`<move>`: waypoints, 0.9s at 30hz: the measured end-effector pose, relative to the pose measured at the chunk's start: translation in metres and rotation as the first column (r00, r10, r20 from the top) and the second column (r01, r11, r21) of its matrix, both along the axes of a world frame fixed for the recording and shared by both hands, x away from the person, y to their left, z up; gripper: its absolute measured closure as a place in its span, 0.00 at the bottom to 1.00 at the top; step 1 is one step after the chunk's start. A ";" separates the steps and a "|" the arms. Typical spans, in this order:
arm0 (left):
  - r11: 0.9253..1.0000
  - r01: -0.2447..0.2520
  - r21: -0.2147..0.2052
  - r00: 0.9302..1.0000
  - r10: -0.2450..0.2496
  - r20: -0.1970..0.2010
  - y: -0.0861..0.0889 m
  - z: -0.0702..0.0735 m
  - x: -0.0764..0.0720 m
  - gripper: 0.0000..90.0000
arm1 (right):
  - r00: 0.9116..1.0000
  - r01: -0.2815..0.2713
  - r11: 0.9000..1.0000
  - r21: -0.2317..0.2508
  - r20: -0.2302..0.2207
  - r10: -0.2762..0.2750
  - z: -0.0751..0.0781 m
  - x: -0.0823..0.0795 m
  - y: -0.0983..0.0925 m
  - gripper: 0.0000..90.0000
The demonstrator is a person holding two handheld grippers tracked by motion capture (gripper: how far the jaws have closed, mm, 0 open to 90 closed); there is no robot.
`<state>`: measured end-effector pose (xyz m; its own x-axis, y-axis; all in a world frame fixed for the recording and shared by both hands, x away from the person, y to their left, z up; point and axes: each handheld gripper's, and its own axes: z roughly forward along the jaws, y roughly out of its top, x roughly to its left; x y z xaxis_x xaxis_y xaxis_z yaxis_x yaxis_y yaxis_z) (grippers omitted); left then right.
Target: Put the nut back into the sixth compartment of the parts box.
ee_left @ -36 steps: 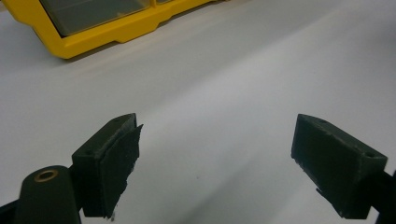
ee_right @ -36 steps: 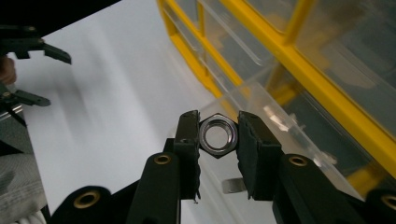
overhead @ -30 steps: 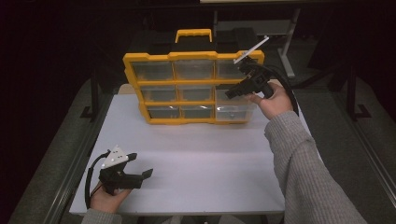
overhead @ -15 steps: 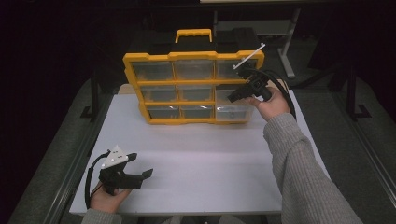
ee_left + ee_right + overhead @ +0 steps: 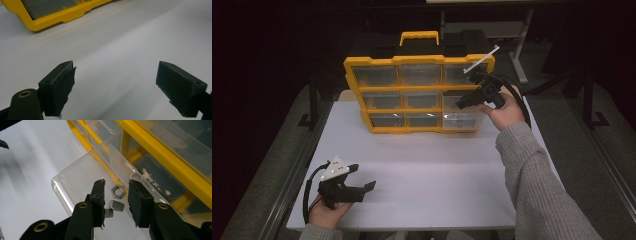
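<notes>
The right claw (image 5: 116, 197) is seen partly apart, unclamped, over a pulled-out clear drawer (image 5: 75, 175); steel nuts (image 5: 118, 191) lie between its jaws. The left claw (image 5: 116, 85) is held wide apart above the worktop (image 5: 120, 40).

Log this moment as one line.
right gripper: open, over nuts in pulled-out clear drawer | left gripper: open, idle on table

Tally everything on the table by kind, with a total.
Yellow drawer organiser: 1
Clear drawers in its front: 9
Hand-held grippers: 2, left gripper and right gripper
Total: 12
</notes>
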<state>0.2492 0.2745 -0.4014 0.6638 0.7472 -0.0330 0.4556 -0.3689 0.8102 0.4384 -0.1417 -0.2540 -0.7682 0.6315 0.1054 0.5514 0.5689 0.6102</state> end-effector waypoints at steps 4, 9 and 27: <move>1.000 0.004 0.008 1.000 -0.004 -0.001 0.000 0.000 0.000 0.16 | 1.000 -0.004 1.000 0.030 0.015 0.003 0.006 -0.005 -0.005 0.71; 1.000 0.007 0.011 1.000 -0.007 -0.002 0.000 0.000 0.000 0.17 | 1.000 -0.006 0.999 0.045 0.027 0.004 0.012 -0.014 -0.012 0.69; 1.000 -0.004 0.002 1.000 0.004 -0.002 -0.001 -0.001 0.001 0.17 | 0.996 -0.006 0.990 0.139 0.093 -0.007 0.017 -0.062 -0.054 0.55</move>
<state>0.2498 0.2733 -0.4024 0.6611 0.7496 -0.0328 0.4587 -0.3691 0.8083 0.3762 -0.1956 -0.2371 -0.7781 0.6165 0.1203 0.4891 0.4746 0.7318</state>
